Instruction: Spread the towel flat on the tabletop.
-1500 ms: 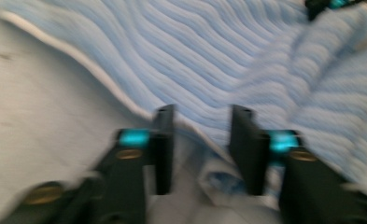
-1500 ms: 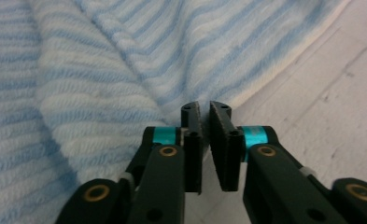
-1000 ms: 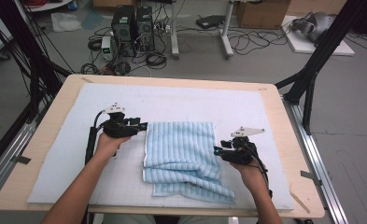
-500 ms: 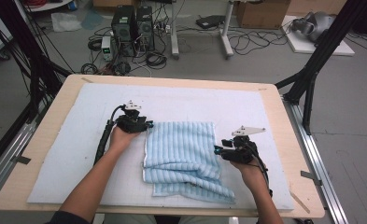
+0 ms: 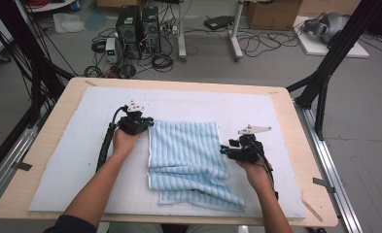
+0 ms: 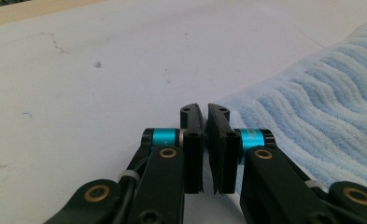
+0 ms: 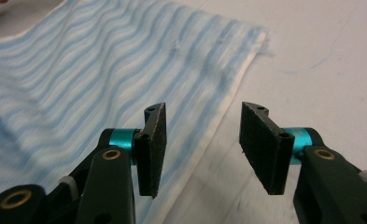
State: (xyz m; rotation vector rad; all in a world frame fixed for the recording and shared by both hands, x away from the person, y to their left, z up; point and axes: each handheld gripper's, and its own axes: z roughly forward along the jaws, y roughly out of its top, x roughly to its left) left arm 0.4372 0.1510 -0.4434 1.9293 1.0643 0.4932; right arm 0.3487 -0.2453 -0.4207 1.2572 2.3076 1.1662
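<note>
Up and away from the person goes the left gripper, now parked at the far left corner of the striped blue towel, its jaws just snapped nearly together with only a sliver of gap, and whether the towel's corner is pinched there cannot be told. That towel lies rumpled mid-way across the white mat on the wooden table, nothing standing between it and either tool. Over at the towel's right edge, the right gripper hangs low with jaws half wide, just easing open, straddling the hem without touching.
</note>
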